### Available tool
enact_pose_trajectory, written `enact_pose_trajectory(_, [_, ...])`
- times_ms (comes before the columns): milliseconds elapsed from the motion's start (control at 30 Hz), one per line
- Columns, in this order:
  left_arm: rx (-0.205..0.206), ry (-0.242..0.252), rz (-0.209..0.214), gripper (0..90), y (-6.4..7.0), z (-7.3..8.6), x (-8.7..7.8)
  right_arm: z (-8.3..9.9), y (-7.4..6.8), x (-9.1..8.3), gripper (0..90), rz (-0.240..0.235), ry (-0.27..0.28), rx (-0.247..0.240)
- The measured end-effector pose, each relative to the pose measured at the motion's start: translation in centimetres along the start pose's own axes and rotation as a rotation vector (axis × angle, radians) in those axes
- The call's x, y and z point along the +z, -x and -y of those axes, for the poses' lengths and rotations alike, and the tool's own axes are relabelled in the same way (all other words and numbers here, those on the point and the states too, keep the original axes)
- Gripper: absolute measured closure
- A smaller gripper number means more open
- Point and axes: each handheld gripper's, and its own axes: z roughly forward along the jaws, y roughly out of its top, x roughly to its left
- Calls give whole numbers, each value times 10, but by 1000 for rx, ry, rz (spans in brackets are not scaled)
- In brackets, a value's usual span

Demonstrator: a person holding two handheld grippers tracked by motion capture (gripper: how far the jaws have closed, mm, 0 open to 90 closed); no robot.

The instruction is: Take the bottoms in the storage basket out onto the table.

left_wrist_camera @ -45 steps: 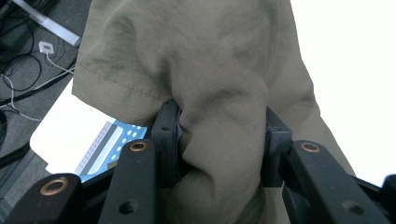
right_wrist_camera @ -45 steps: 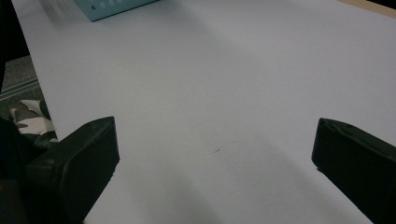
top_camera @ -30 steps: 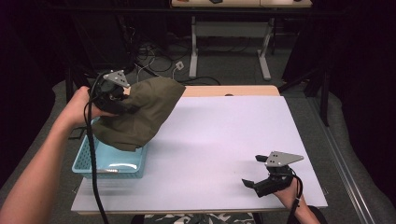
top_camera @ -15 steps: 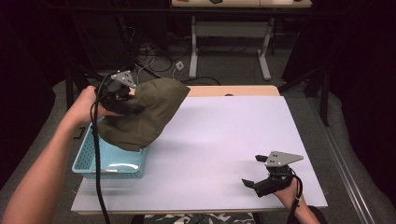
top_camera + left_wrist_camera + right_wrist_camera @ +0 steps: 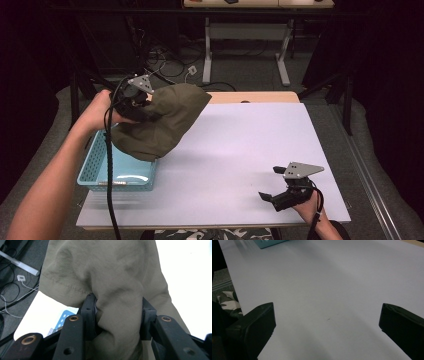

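Note:
An olive-green cloth hangs bunched in the air over the table's left side, above a light blue basket. My left gripper is shut on the cloth's upper part; in the left gripper view the cloth is pinched between the two black jaws. My right gripper rests low at the table's front right, open, with bare white tabletop between its jaws.
The white table has a wooden strip along its far edge. The blue basket stands near the front left corner. Beyond the table lie cables and desk legs on a grey floor.
My left gripper has lifted the cloth higher and a little to the right, away from the basket. The right gripper has stayed in place.

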Motion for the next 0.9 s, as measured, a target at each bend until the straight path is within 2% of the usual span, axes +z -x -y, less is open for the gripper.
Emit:
enact_pose_trajectory(133, [13,-12,12,598,1,-5,3,0,0,-1,6,2,3,-4])
enact_pose_trajectory(333, [16,3,30,598,2,-13,14,1,3,0,6,5,-2,16])
enact_pose_trajectory(400, [36,-8,33,598,4,-16,18,1,2,-1,6,12,7,16])
enact_pose_trajectory(467, [29,-1,33,598,5,-18,20,1,2,-1,6,14,7,17])
enact_pose_trajectory(533, [43,-7,41,598,7,-21,21,2,2,-1,6,14,4,18])
enact_pose_trajectory(900, [88,-25,40,598,16,-40,29,1,1,0,6,8,1,15])
